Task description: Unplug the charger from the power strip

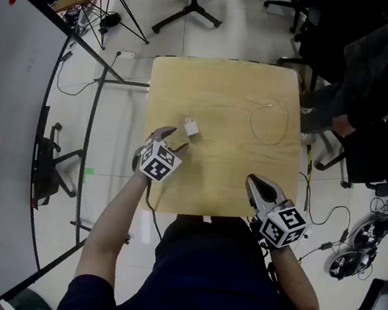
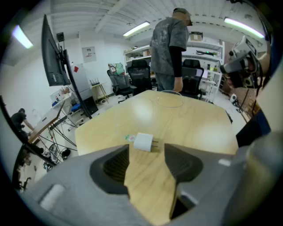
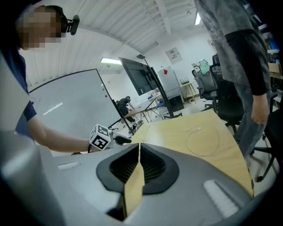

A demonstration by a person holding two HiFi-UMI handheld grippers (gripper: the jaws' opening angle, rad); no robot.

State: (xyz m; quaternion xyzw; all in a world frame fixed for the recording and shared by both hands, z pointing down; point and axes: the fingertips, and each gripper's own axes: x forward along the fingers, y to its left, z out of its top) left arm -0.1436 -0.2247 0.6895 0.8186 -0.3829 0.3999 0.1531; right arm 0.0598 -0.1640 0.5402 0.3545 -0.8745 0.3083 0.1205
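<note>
Charger [image 1: 192, 128] lies on table [image 1: 226, 90] just ahead of L gripper [image 1: 172, 140], jaws wide w/ nothing between, prongs crosswise; R gripper [image 1: 254, 183] closed, farther off.

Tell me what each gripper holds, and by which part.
Nothing. The left gripper is open, the white cube-shaped charger lying on the wooden table just beyond its fingers; the right gripper is shut and empty.

A lab-like office workroom: rolling office chairs [image 2: 139, 75] crowd beyond a light wooden table [image 1: 225, 97], a big whiteboard [image 1: 1, 127] stands off its left edge, stocked shelves [image 2: 205, 44] line the back wall (strip lights [image 2: 136, 29] overhead), and cables [image 1: 346, 264] coil on the tiled floor [image 1: 220, 38].
</note>
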